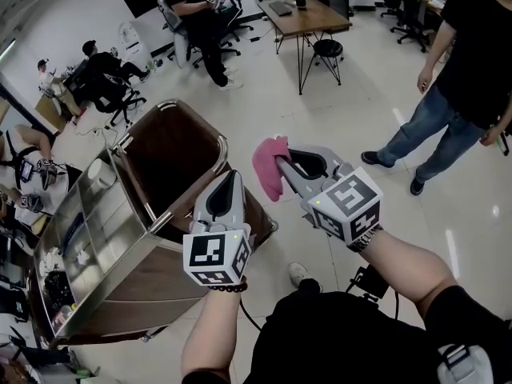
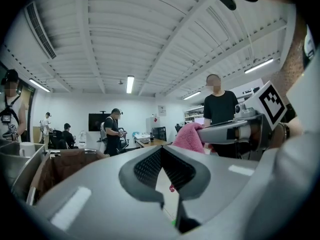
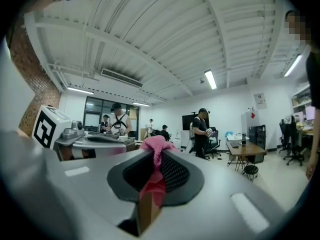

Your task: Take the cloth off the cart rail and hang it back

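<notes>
Head view is read from the cart (image 1: 120, 270) at the left: nothing is draped on its rail (image 1: 170, 102). Over the cart's right corner, the left tongs (image 1: 232, 174) are clenched on nothing, as is confirmed in the left gripper view. Further right, well clear of the cart and above the floor, the pink cloth (image 1: 268, 166) is pinched by a bunched part in the right tongs (image 1: 280, 160), with the rest drooping. It is judged light, soft and limp, so sagging is expected. An upper edge should be gripped, and a second corner taken by the free tongs, so that it can be spread over the rail.
</notes>
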